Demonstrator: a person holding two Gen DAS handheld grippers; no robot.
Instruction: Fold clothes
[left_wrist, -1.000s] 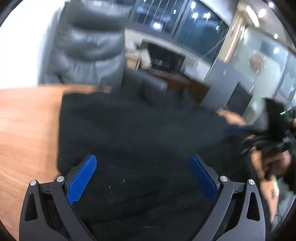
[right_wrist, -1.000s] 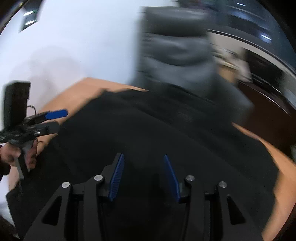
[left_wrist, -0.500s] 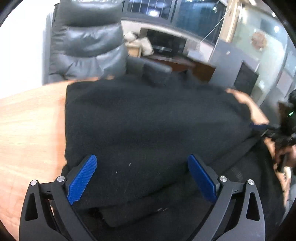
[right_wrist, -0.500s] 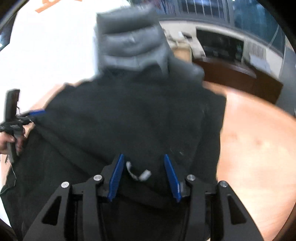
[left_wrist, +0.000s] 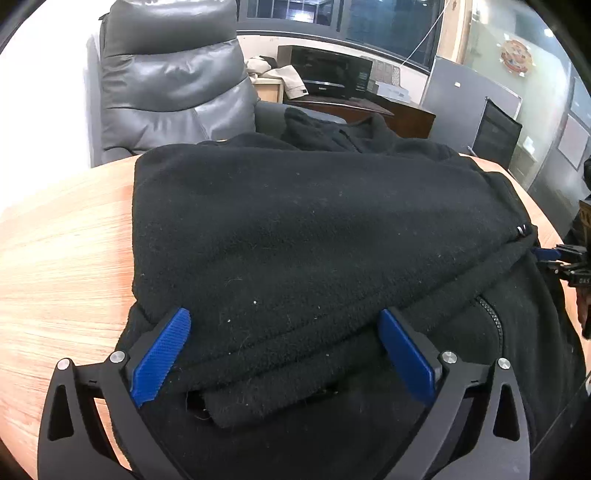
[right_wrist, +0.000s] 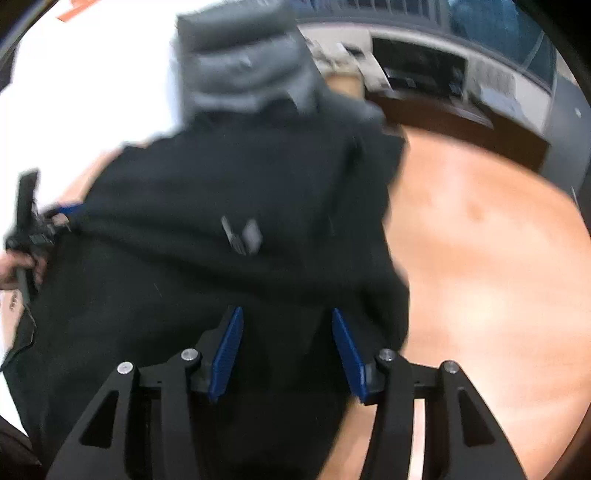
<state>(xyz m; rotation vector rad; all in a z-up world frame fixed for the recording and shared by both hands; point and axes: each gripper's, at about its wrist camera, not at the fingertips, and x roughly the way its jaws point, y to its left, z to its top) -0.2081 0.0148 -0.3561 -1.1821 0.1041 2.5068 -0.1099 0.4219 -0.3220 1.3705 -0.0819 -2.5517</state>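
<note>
A black fleece jacket (left_wrist: 303, 236) lies folded over on the wooden table (left_wrist: 59, 266); a zipper (left_wrist: 491, 321) shows at its right. My left gripper (left_wrist: 282, 350) is wide open, low over the jacket's near folded edge. In the blurred right wrist view, the jacket (right_wrist: 229, 192) fills the left and middle, with a small tag (right_wrist: 242, 234) on top. My right gripper (right_wrist: 286, 349) is partly open above the jacket's near edge, holding nothing. The left gripper shows in the right wrist view (right_wrist: 48, 221) at the far left, and the right one in the left wrist view (left_wrist: 561, 254) at the far right.
A grey leather office chair (left_wrist: 170, 85) stands behind the table's far edge. Bare table (right_wrist: 487, 266) lies right of the jacket. A dark cabinet with a black appliance (left_wrist: 332, 74) and a filing cabinet (left_wrist: 465, 96) stand further back.
The jacket's upper half has been folded forward over the lower half. My right gripper let go and drew back from the tag edge, its jaws now wider. The left stays open.
</note>
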